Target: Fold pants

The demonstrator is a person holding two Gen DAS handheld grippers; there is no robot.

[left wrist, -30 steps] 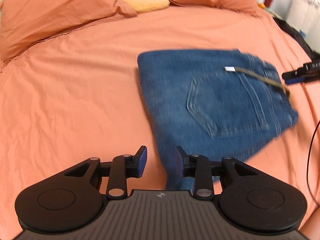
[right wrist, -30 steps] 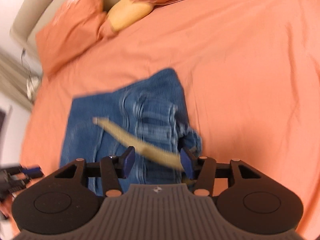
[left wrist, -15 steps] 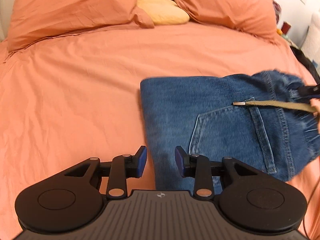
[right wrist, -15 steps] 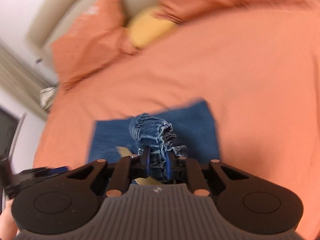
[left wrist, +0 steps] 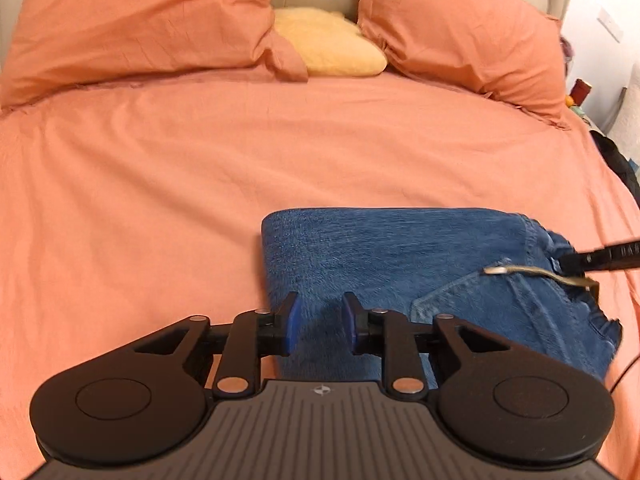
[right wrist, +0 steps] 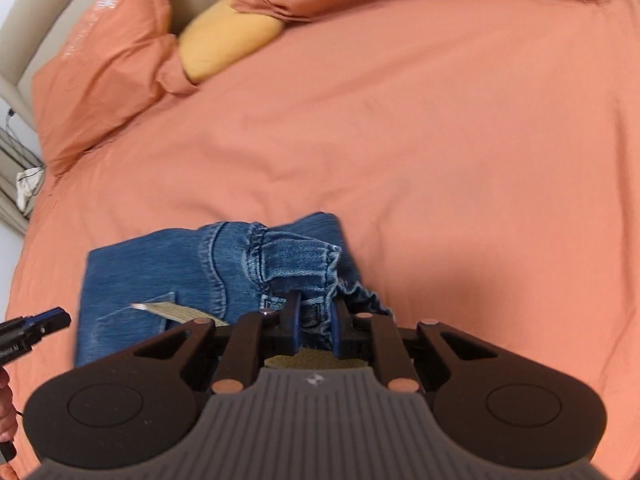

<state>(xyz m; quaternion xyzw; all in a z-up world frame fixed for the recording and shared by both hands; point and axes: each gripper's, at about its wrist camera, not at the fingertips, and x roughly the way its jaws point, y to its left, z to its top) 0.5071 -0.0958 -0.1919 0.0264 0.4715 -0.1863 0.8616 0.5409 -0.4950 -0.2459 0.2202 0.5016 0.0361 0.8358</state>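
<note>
Folded blue jeans [left wrist: 392, 256] lie on the orange bed, with a tan belt strap [left wrist: 536, 274] across the waistband. My left gripper [left wrist: 316, 322] is open, over the folded left edge of the jeans. My right gripper [right wrist: 314, 320] is shut on the bunched waistband of the jeans [right wrist: 296, 260], lifting it slightly; it shows at the right edge of the left wrist view [left wrist: 600, 258]. The left gripper tip shows at the left of the right wrist view [right wrist: 40, 326]. The strap [right wrist: 176, 310] trails left of the right gripper.
Two orange pillows [left wrist: 136, 20] and a yellow cushion [left wrist: 328, 46] lie at the headboard. The orange sheet [left wrist: 160, 184] spreads wide to the left and beyond the jeans. Dark items [left wrist: 616, 160] sit off the bed's right side.
My right gripper closed on the jeans' waistband and keeps hold of it. My left gripper moved right over the folded edge of the jeans and stays open.
</note>
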